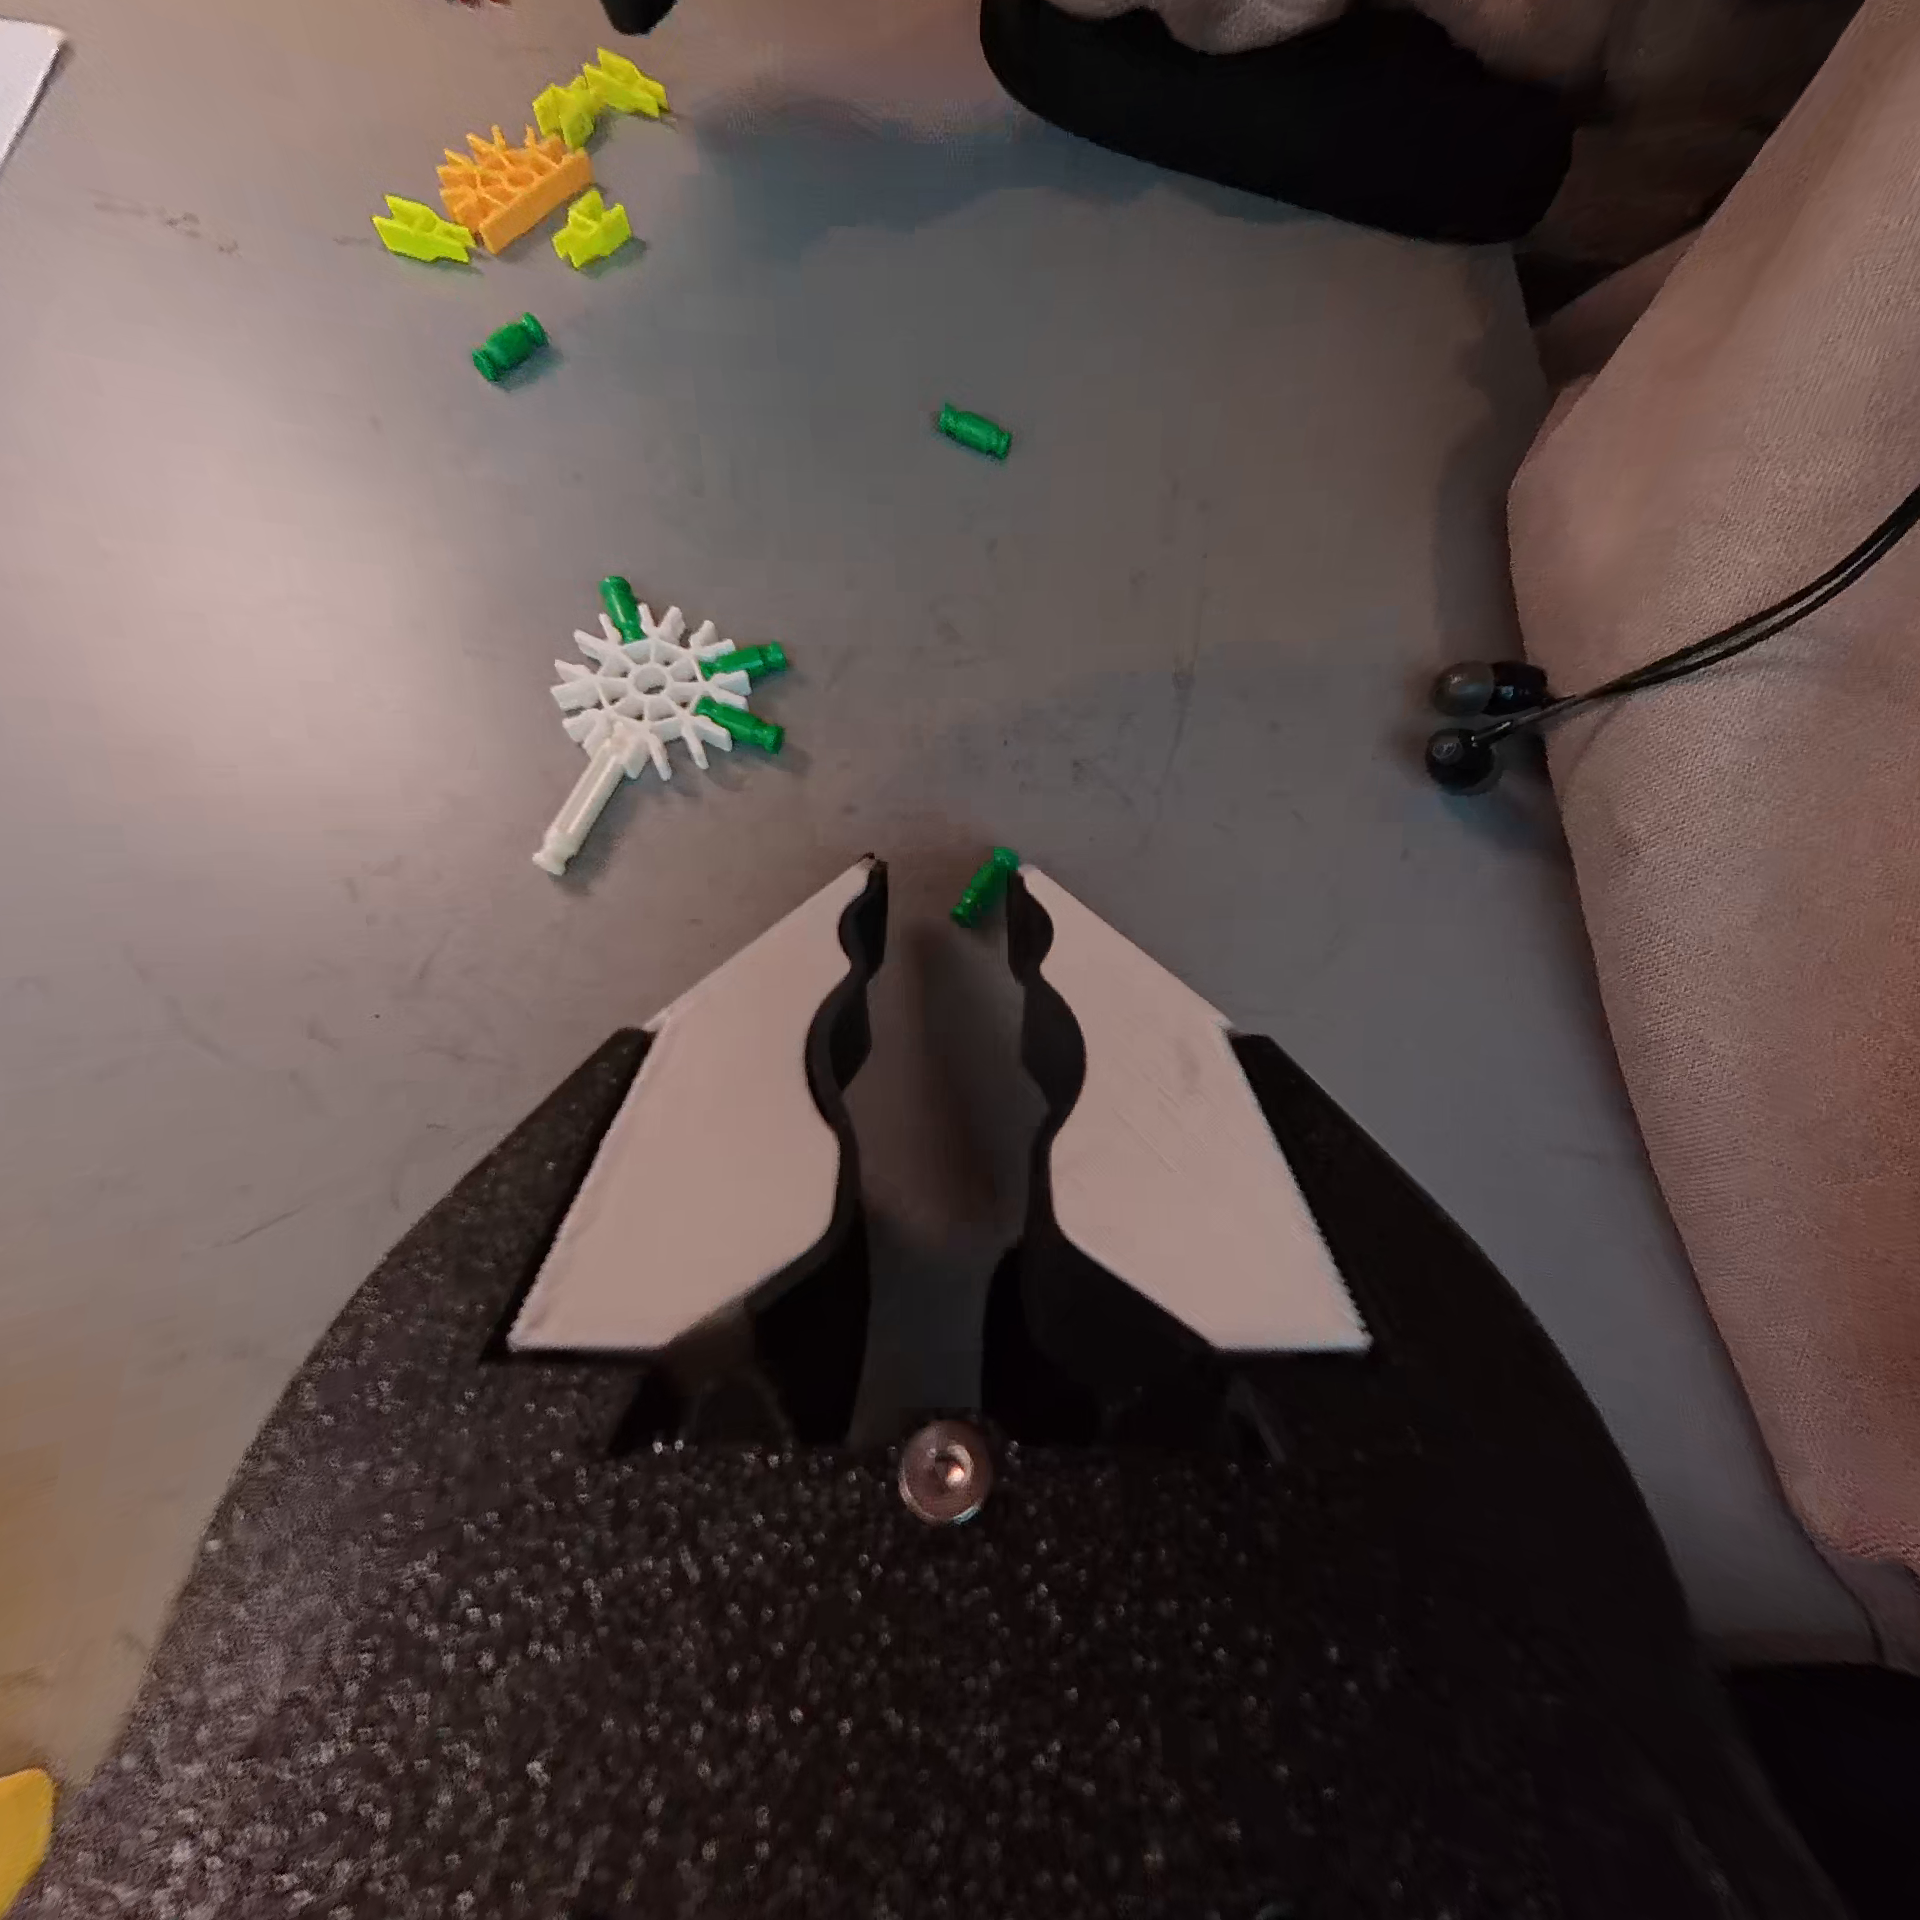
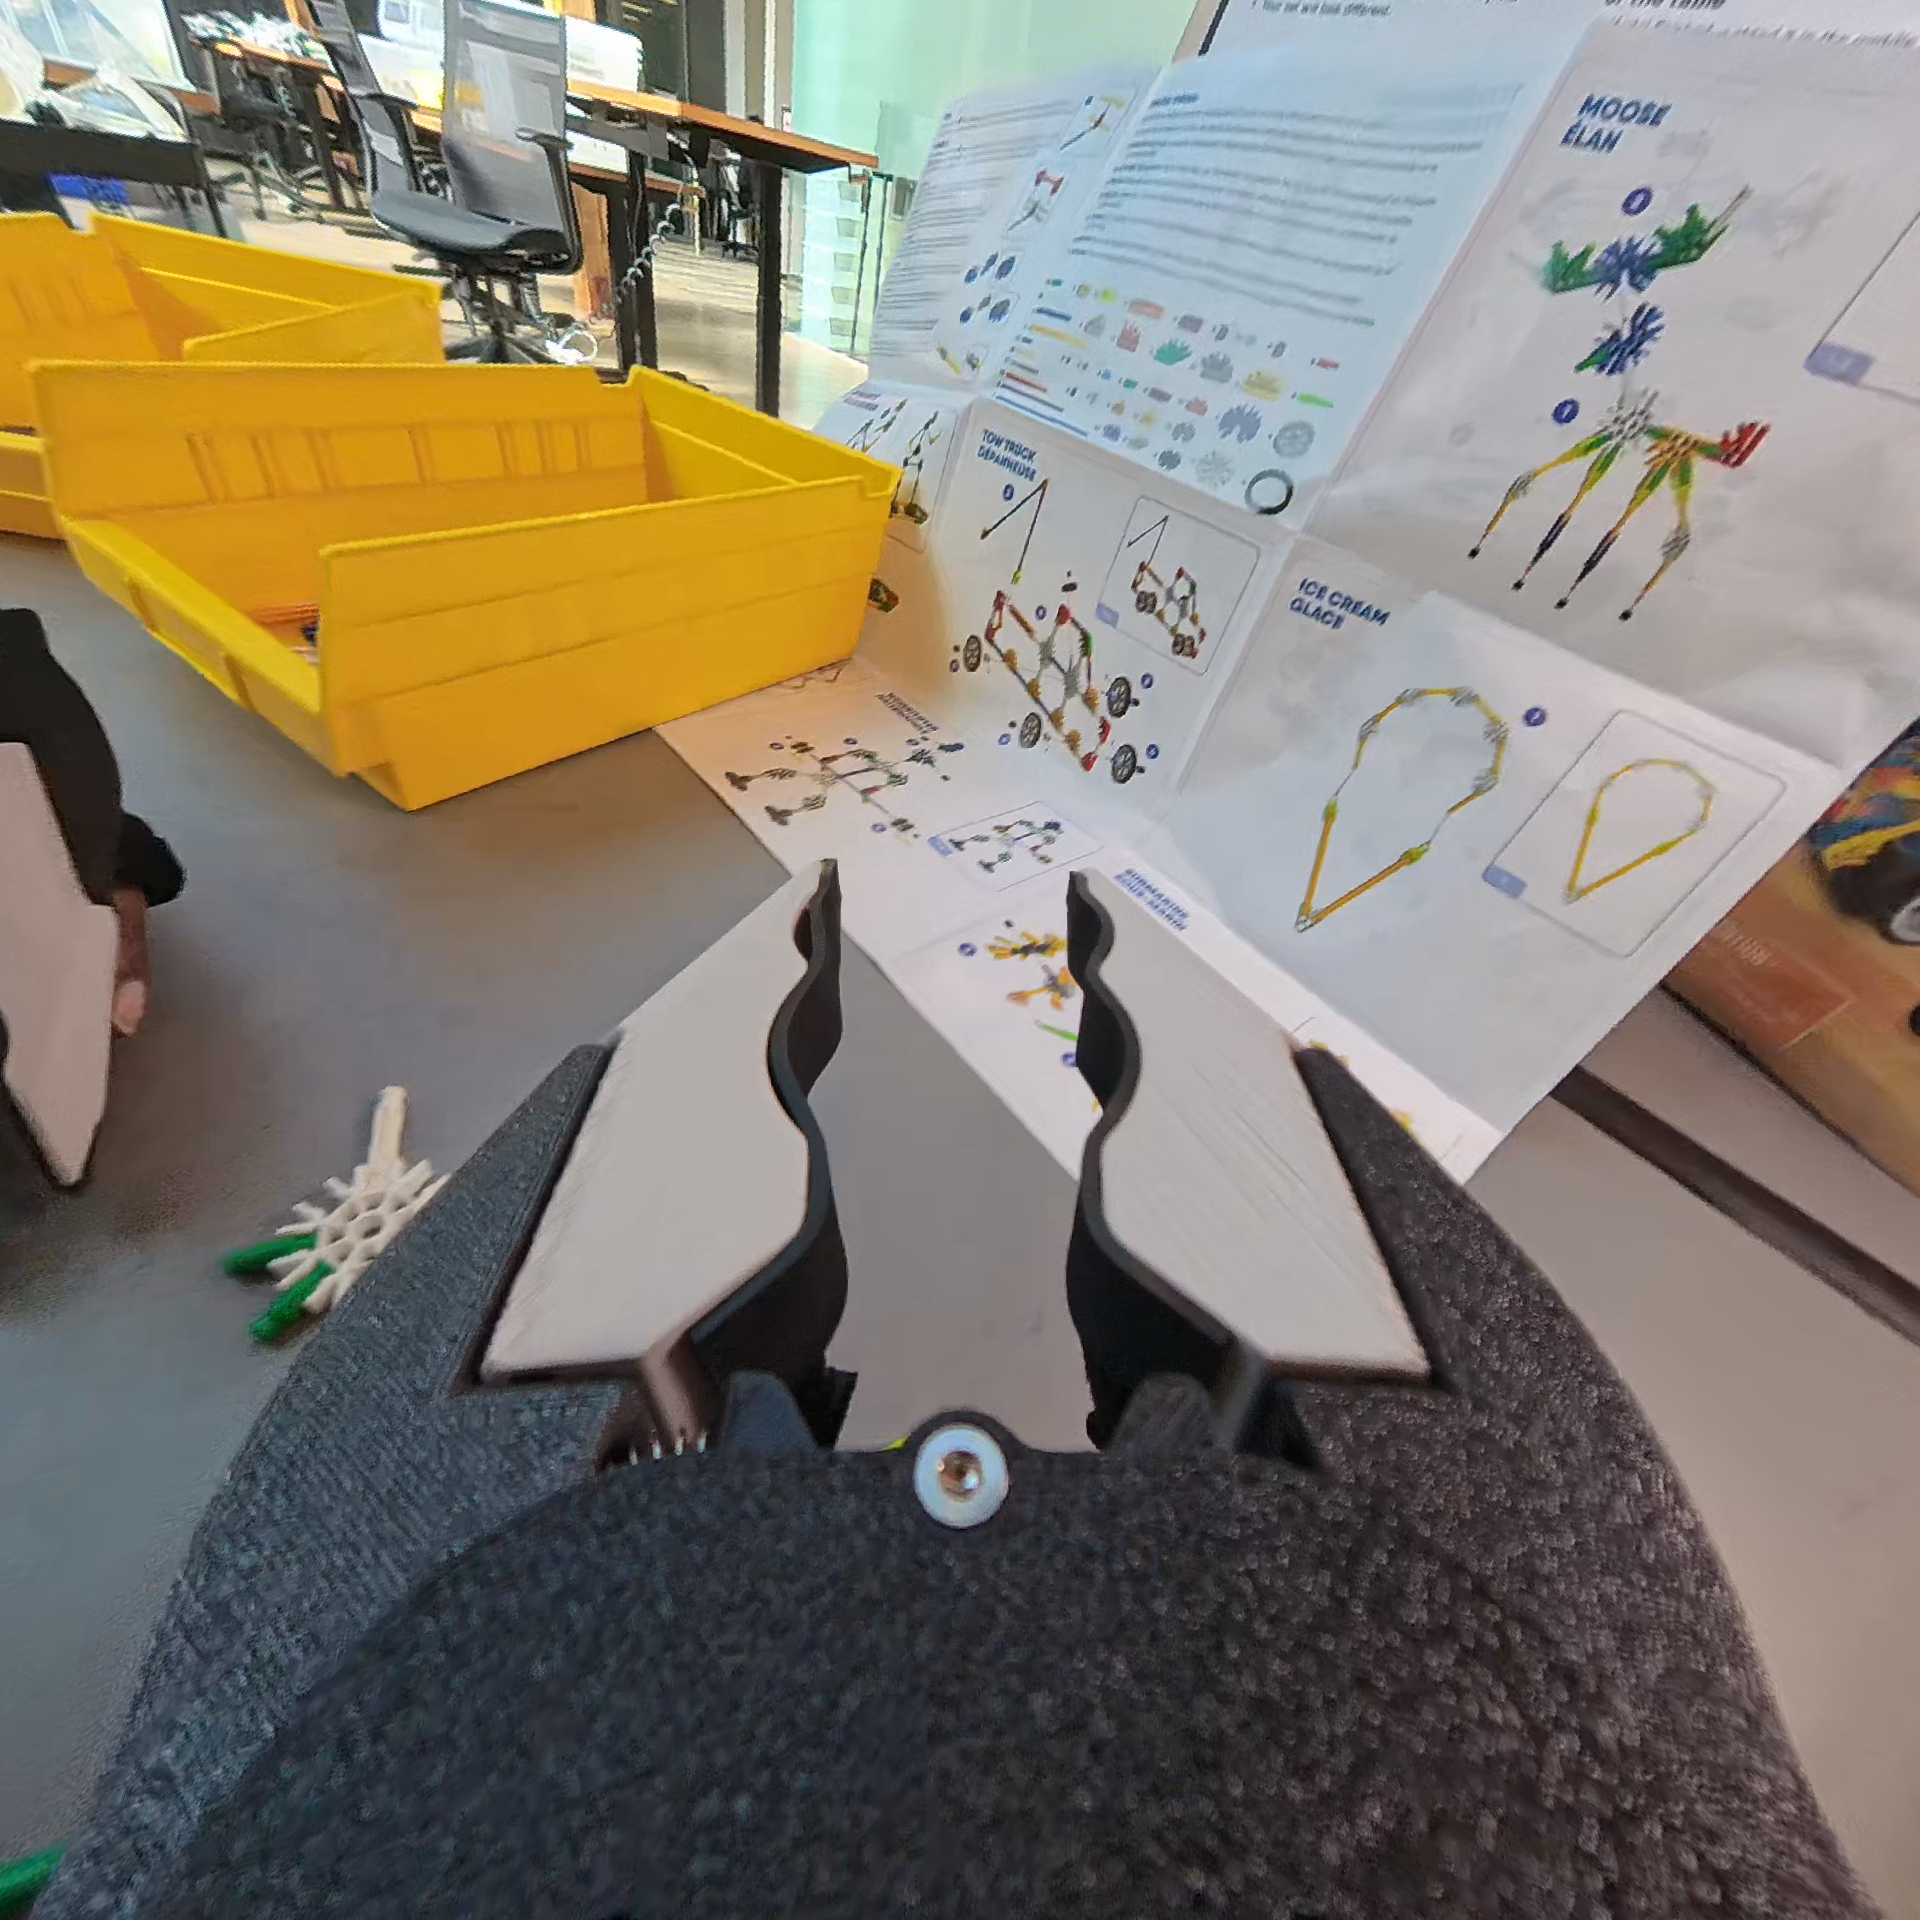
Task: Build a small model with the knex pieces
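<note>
rod (image 1: 982, 885) between fingertips | connector (image 1: 649, 683) left (bins (image 2: 468, 582) elsewhere)

Place: open-plan office or lab workspace.
Evidence: black swivel office chairs (image 2: 488, 197) at long wood-topped desks (image 2: 717, 130) behind the yellow plastic storage bins (image 2: 468, 582).
Surface: grey tabletop (image 2: 416, 935) under the bins, beside an unfolded paper instruction sheet (image 2: 1351, 644).

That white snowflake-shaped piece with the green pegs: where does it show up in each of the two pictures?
Left wrist view: white snowflake piece lies left of centre, ahead of the fingers.
Right wrist view: low at the left edge, partly behind the gripper body.
Shared landmark: the grey table.
</note>
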### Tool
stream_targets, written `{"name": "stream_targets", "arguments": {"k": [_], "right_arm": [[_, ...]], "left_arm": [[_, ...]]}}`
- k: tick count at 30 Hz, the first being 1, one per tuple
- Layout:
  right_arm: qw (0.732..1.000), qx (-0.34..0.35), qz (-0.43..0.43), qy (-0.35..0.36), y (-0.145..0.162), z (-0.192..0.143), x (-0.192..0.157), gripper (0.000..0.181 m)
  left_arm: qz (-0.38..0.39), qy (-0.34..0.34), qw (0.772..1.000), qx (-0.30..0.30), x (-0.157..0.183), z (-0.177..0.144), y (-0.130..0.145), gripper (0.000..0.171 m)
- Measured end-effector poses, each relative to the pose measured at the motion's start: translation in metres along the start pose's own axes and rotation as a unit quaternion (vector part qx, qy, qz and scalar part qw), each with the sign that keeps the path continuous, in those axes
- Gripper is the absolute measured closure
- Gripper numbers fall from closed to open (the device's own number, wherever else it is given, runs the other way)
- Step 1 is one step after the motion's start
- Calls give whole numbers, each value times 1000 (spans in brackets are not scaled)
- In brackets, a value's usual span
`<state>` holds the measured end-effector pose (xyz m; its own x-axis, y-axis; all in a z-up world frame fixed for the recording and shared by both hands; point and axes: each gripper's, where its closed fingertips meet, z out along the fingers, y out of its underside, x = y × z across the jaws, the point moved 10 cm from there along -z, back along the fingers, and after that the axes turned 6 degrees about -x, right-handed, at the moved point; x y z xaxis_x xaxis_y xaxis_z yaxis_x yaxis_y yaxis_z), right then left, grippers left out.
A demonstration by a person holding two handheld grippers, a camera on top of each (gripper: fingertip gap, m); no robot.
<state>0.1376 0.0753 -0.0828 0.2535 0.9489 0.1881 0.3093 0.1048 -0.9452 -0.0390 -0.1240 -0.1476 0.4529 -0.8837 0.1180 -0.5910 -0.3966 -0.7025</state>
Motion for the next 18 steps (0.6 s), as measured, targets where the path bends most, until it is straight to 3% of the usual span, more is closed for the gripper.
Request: {"name": "stream_targets", "arguments": {"k": [3, 10, 13, 18], "right_arm": [[999, 19, -26, 42, -28, 24, 33, 145], [989, 86, -1, 119, -86, 100, 121, 171], [986, 83, -2, 142, -93, 121, 142, 180], [986, 67, 4, 153, -84, 139, 161, 181]], "left_arm": [[-27, -24, 997, 71, -9, -15, -6, 143], [-81, -185, 966, 163, -36, -29, -5, 142], [-81, -225, 956, 170, -41, -31, -6, 142], [-91, -239, 950, 181, -47, -35, -5, 143]]}}
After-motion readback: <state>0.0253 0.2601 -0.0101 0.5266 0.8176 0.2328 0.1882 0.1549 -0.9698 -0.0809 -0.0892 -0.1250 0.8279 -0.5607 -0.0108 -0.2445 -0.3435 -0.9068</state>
